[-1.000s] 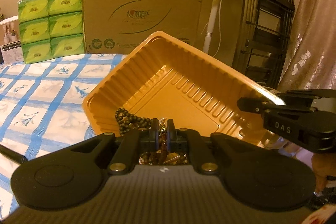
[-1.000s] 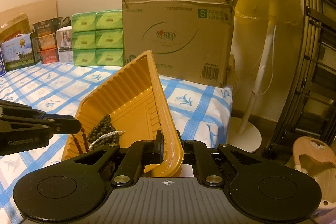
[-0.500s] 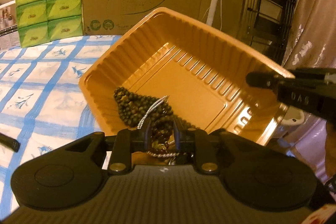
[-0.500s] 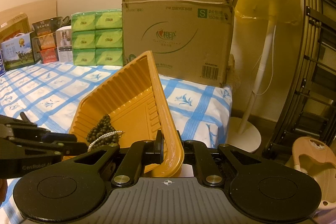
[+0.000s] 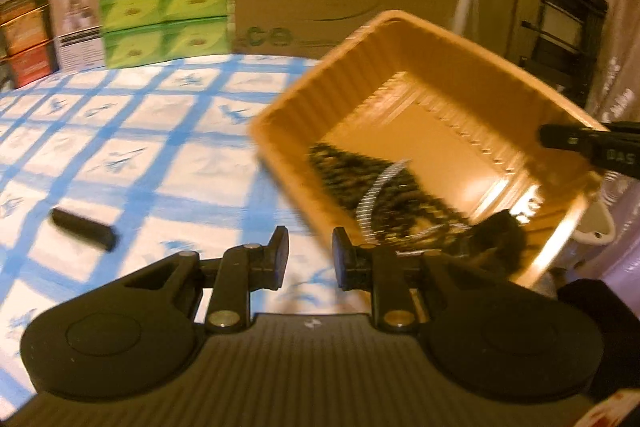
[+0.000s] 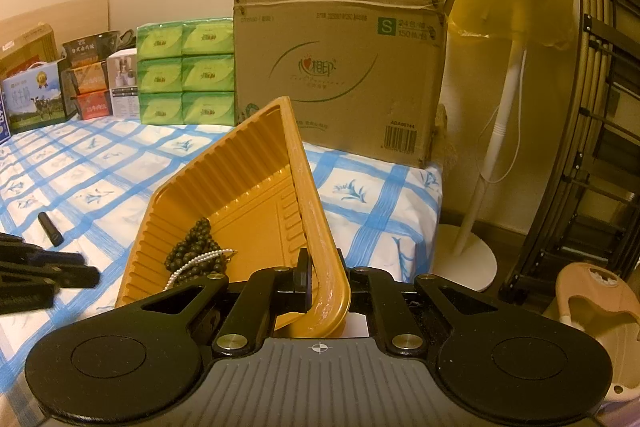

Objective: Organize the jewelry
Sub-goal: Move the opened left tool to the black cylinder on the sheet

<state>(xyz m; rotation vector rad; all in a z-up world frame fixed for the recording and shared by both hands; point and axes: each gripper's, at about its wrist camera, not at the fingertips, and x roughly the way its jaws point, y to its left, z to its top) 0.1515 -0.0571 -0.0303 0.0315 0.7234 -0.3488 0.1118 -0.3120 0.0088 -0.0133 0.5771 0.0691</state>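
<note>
**Tray held tilted; left gripper free**

The right gripper [image 6: 320, 287] has its jaws clamped on the rim of the orange tray [image 6: 240, 183], centre frame. The bead strands [image 6: 196, 251] lie in its low corner. The left gripper [image 5: 310, 259] has narrow, empty jaws. Next target is probably the black stick [image 5: 84, 229], lower left on the bedsheet [image 5: 140, 131]; nothing obstructs it.

"S", "ADA00744" on the cardboard box [image 6: 340, 67]; seemingly "DAS" on the right tool [image 5: 600, 149].
</note>
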